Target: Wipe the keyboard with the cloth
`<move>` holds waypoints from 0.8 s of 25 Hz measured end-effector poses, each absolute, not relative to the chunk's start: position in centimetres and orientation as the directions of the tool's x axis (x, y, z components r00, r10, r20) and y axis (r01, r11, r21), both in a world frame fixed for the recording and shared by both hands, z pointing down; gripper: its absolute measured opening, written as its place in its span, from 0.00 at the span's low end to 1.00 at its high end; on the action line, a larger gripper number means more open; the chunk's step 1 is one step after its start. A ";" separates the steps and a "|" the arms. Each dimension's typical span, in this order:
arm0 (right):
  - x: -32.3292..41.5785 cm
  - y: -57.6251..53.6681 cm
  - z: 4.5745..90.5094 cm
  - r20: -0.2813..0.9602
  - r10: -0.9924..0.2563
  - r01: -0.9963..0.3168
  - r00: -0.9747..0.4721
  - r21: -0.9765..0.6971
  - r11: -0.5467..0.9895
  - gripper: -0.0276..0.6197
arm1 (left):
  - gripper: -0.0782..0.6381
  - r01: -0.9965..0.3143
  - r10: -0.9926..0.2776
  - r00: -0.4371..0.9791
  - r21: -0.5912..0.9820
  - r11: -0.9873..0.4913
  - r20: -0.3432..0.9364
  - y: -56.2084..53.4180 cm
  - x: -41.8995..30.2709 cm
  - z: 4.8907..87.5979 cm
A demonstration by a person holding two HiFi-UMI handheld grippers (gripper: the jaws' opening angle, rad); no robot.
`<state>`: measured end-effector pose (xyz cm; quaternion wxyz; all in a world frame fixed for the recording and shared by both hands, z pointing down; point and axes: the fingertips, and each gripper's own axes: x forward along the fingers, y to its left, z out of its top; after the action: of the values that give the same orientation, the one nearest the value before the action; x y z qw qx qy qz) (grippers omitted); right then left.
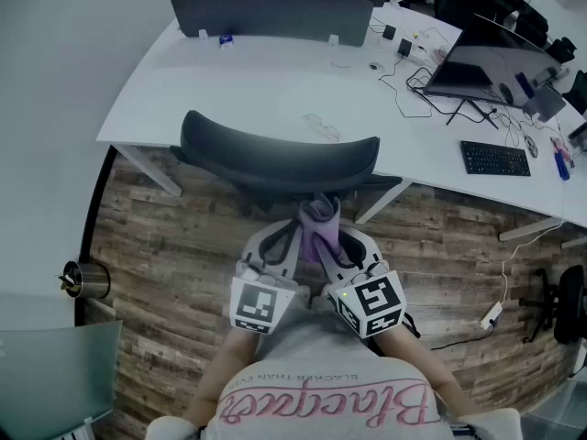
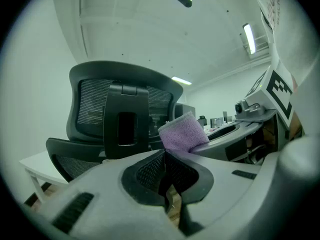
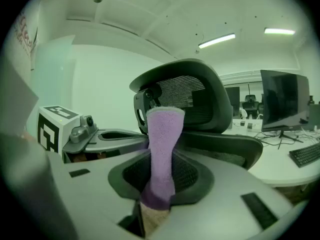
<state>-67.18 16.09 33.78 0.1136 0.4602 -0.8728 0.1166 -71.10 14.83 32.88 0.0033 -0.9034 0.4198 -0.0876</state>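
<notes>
A purple cloth sticks up from my right gripper, which is shut on it; in the right gripper view the cloth stands upright between the pads of that gripper. My left gripper is held close beside it, its jaws pressed together with nothing in them. The cloth shows just past its tips. Both grippers hang near my body over the wooden floor. The black keyboard lies far off on the white desk to the right and shows small in the right gripper view.
A dark office chair stands directly ahead between me and the curved white desk. A monitor and cables sit behind the keyboard. A grey divider lines the desk's far edge. A power strip lies on the floor at the right, a metal bin at the left.
</notes>
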 end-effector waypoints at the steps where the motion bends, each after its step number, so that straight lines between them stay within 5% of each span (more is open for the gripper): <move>1: -67.3 16.1 33.8 0.305 -0.778 -0.831 -0.549 -0.102 0.546 0.18 | 0.12 -0.755 -0.756 0.636 -0.078 -0.651 0.155 14.8 -71.1 32.9; 20: -67.2 15.2 34.0 0.300 -0.801 -0.851 -0.518 -0.084 0.519 0.17 | 0.12 -0.713 -0.712 0.688 -0.055 -0.699 0.142 13.8 -70.6 33.2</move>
<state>-67.15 15.19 34.04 0.1122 0.4779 -0.8641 0.1108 -70.60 13.84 33.24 -0.0022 -0.9186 0.3878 -0.0766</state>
